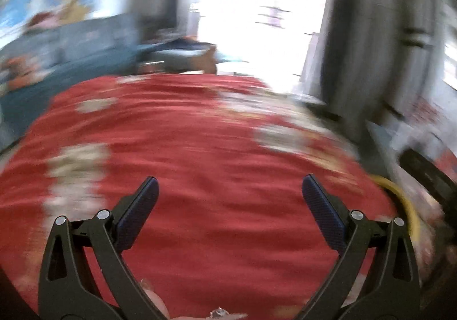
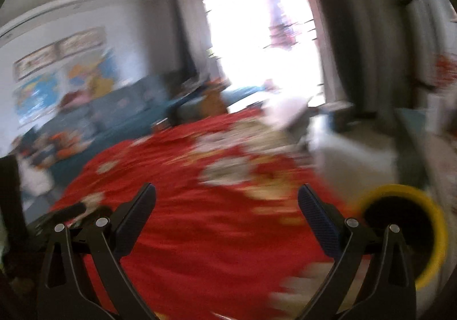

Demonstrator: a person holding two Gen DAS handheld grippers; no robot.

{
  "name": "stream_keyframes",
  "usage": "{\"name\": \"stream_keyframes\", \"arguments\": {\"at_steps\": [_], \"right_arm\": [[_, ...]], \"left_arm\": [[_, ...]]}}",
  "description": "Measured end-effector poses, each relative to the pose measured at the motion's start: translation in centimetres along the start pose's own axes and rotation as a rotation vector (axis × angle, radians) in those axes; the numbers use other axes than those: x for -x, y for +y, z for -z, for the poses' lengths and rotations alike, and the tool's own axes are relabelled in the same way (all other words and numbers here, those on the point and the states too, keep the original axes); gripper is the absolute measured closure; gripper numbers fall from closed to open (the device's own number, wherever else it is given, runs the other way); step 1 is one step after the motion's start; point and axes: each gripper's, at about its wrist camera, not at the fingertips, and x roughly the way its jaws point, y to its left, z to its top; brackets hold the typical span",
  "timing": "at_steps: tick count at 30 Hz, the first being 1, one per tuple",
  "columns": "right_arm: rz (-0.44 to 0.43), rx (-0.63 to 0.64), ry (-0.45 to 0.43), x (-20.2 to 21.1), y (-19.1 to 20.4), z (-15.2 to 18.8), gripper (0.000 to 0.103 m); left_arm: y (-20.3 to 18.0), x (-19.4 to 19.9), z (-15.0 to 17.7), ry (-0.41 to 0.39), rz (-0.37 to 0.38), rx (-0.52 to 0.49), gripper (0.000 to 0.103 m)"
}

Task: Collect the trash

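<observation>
Both views are smeared by motion. My left gripper (image 1: 230, 185) stands open over a red cloth with pale flower patches (image 1: 200, 148), nothing between its fingers. My right gripper (image 2: 227, 194) is open too, above the same red cloth (image 2: 200, 220), also holding nothing. A round bin with a yellow rim and dark inside (image 2: 405, 228) sits just right of the right gripper; its yellow rim (image 1: 405, 205) shows at the right of the left wrist view. A small crumpled shiny scrap (image 1: 220, 313) lies at the bottom edge in the left wrist view. No other trash can be made out in the blur.
A teal sofa (image 1: 71, 46) with cushions runs along the left wall, under a map poster (image 2: 37, 97). A bright window or door (image 1: 257, 20) with dark curtains (image 1: 357, 48) is straight ahead. A dark object (image 2: 11, 197) stands at the left edge of the right wrist view.
</observation>
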Motion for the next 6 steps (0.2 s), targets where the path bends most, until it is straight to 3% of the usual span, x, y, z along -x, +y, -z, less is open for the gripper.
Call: {"name": "stream_keyframes", "arguments": {"at_steps": [4,6], "right_arm": [[-0.215,0.022,0.239,-9.1,10.6,-0.4,0.007],[-0.287,0.098,0.351,-13.9,17.4,0.8,0.007]], "left_arm": [[14.4,-1.5,-1.6,0.05,-0.32,0.171,0.011],[20.1,-2.3,-1.2,0.097,-0.438,0.219,0.011]]}}
